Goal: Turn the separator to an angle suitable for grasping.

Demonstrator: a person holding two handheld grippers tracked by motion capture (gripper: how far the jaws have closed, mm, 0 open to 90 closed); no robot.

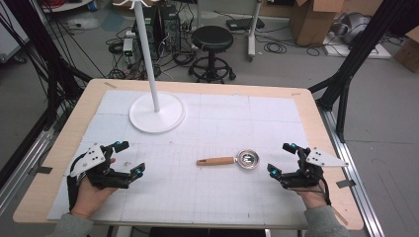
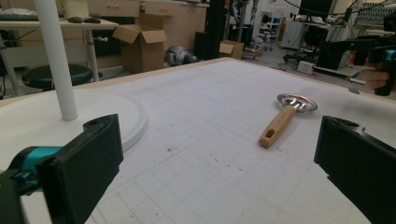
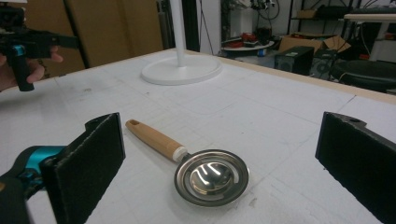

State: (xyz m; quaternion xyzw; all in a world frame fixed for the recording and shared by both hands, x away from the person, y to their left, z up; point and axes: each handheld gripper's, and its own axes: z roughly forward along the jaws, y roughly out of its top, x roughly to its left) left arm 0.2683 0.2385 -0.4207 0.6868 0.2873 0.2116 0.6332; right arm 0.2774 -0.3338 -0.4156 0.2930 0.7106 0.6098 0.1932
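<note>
A small metal strainer with a wooden handle (image 1: 232, 160) lies flat on the white mat, its bowl toward the right. My right gripper (image 1: 280, 159) rests just right of the bowl, jaws wide open and empty; in the right gripper view the strainer (image 3: 205, 175) lies on the mat ahead, between the jaws' lines. My left gripper (image 1: 129, 158) sits at the front left, open and empty, well apart from the handle. From the left gripper view the strainer (image 2: 285, 119) lies ahead to the right.
A white stand with a round base (image 1: 156, 112) and a tall pole stands at the back left of the mat (image 1: 237, 123). The wooden table edge (image 1: 316, 113) frames the mat. A stool (image 1: 212, 44) and boxes sit on the floor beyond.
</note>
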